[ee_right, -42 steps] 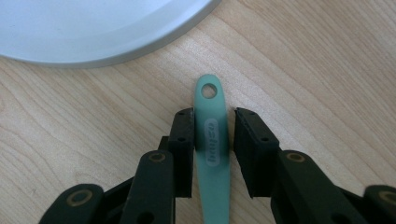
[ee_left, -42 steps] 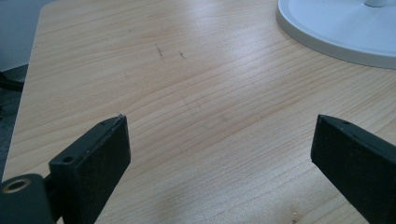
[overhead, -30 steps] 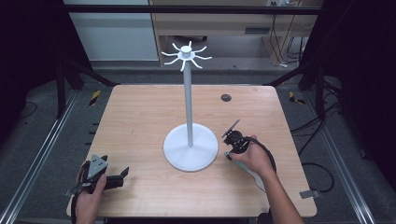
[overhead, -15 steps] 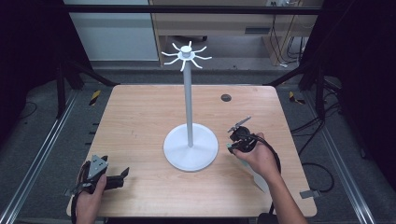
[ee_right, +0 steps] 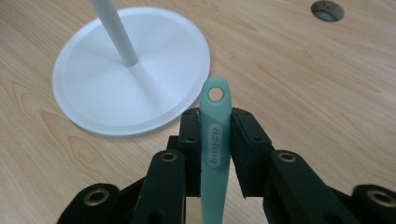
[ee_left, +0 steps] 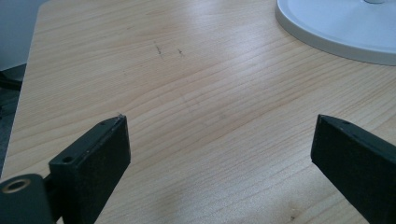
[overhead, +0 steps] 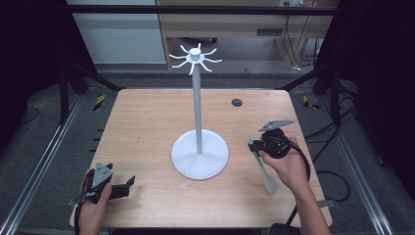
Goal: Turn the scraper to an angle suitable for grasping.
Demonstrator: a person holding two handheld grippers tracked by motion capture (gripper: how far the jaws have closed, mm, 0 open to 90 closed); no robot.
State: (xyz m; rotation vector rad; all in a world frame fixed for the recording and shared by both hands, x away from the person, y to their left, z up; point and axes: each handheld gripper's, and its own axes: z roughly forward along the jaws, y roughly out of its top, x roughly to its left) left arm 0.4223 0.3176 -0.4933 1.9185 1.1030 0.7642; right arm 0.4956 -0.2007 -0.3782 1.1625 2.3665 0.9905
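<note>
The right gripper (ee_right: 215, 154) pinches the pale green handle of a spatula (ee_right: 215, 140) between its pads, above the right part of the table (overhead: 147, 127); in the high view the spatula's (overhead: 264, 171) blade hangs down past the hand toward the table's front edge. Just to its left stands a white stand (overhead: 199, 147) with a round base, a thin pole and short hooks on top. A small round hole (overhead: 237, 102) sits in the tabletop behind. The left gripper (overhead: 115, 188) rests at the near left corner, jaws spread wide with nothing between them. The printing on the handle is too blurred to read, and the left gripper view cuts the base off at its edge
</note>
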